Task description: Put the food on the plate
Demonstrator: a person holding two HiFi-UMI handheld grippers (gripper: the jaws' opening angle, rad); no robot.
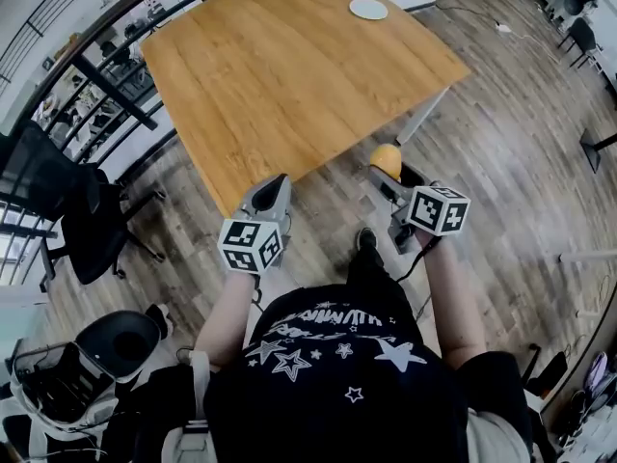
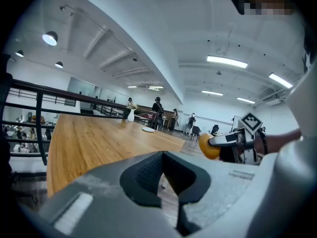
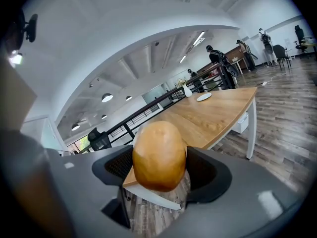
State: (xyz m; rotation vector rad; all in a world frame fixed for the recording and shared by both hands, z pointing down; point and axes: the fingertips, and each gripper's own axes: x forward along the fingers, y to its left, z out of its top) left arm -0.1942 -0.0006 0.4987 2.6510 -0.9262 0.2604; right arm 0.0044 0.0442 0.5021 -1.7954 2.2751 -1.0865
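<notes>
My right hand-held gripper [image 3: 159, 171] clamping bun [image 3: 158, 150]; left hand-held gripper [image 2: 166, 175] closed, empty. Plate [image 1: 367, 9] sitting far at 12 o'clock on bench [image 1: 289, 75]. Risking bun slipping out onto floor [image 1: 501, 162] while reaching across.

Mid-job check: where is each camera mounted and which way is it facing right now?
Head view: on the person's head, facing steeply down at the table, plate and floor; shows torso, forearms, left gripper and right gripper.
Left gripper view: on the left gripper, facing along its closed, empty jaws across the table; the right gripper shows at right.
Right gripper view: on the right gripper, facing past the food in its jaws toward the table.
Shared: all three show table, plate and food.
</notes>
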